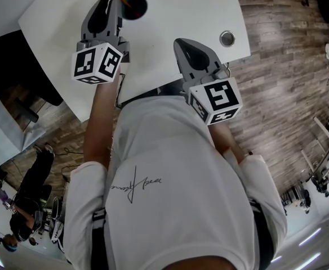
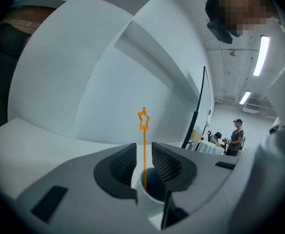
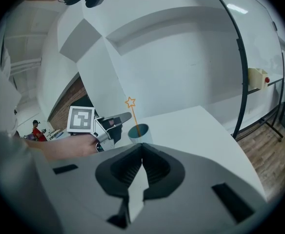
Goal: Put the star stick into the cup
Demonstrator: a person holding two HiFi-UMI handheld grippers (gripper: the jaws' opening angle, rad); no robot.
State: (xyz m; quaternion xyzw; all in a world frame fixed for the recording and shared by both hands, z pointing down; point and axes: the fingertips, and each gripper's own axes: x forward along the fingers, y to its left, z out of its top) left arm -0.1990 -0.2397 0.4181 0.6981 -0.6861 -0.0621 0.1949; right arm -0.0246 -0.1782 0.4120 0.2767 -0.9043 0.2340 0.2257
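Two jaws on the left gripper [image 2: 143, 151] stand slightly apart, with the star stick [image 2: 144, 133] upright in the gap and seemingly touching neither pad. Its foot is down in the cup [image 2: 149, 202] just below the tips. The danger is a crooked withdrawal, where a pad snags the stick and tips it or the cup. The right gripper [image 3: 142, 149], off to the side, is closed on nothing.

The white table [image 1: 176, 16] spreads under and ahead of my fingers. A pale cup [image 2: 150, 199] stands on it just ahead of my left fingers [image 2: 120, 165], seen through their gap. A round metal-rimmed disc [image 1: 227, 38] sits right of my right fingers [image 3: 154, 168], near the table's edge.
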